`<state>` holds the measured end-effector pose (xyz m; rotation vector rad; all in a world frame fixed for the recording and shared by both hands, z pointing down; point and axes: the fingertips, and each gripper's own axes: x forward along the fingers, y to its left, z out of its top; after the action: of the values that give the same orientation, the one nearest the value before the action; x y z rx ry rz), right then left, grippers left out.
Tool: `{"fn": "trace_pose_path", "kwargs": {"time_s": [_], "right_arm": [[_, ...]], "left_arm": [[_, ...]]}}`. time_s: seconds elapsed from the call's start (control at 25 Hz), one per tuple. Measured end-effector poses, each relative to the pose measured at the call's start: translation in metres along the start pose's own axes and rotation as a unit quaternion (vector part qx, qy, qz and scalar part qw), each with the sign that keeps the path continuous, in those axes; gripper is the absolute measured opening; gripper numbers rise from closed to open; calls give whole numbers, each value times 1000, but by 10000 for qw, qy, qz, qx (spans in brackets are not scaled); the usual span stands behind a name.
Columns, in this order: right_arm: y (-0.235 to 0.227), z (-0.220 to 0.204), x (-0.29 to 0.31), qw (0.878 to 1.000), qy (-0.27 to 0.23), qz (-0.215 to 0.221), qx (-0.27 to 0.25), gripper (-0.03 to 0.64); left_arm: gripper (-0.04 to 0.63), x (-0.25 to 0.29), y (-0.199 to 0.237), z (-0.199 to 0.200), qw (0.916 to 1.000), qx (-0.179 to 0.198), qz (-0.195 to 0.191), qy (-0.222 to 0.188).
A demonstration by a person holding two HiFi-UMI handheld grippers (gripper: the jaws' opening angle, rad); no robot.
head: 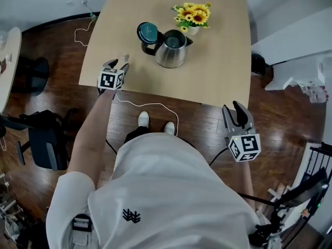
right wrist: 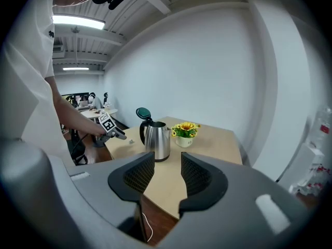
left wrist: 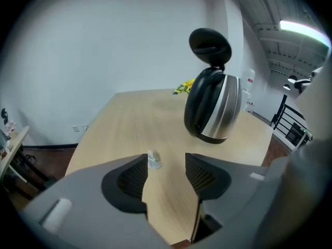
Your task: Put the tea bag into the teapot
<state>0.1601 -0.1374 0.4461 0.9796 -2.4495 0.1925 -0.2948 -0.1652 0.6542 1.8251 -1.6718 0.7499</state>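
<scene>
The steel teapot stands on the wooden table with its dark lid flipped up. A small pale tea bag lies on the tabletop to its left. My left gripper hovers just short of it, open. In the left gripper view the tea bag sits by the left jaw's tip, with no pad pressing it, and the teapot rises beyond. My right gripper hangs off the table's near edge over the floor, open and empty. From there I see the teapot and the left gripper.
A pot of yellow flowers stands behind the teapot at the table's far side. A white cable runs over the dark wood floor below the near edge. A black chair is at the left, a white shelf at the right.
</scene>
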Motion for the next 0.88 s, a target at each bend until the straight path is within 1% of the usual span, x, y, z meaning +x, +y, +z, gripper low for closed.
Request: {"fn": "trace_pose_path", "kwargs": {"time_s": [0.16,0.32,0.44,0.6,0.64,0.76,0.8,0.88], "right_arm": [[4,2,8,9999,81,-112,37,156],[4,3,11,9996,152,-239,58,156],[2,3,11,9992,177,-346,104,156],[1,0,11,9988,168,-428,185,156],[1,1,12,9988,179,-422,187,156],[3,2,15,9989,220,-386,177,156],[4,1,15,9988,235,-388,176,156],[3,-2,17,9987,259,-401,196,156]], "left_arm": [[230,33,13,1,9997,-87,-70,203],[230,53,24,-4,9991,-143,-68,404],[212,66,29,-16,9981,-262,-56,555],[192,73,31,-23,9974,-264,-68,664],[180,73,31,-24,9973,-250,-74,681],[116,76,32,-27,9972,-199,-62,713],[72,76,32,-26,9974,-189,-64,693],[34,73,31,-19,9982,-125,-60,592]]}}
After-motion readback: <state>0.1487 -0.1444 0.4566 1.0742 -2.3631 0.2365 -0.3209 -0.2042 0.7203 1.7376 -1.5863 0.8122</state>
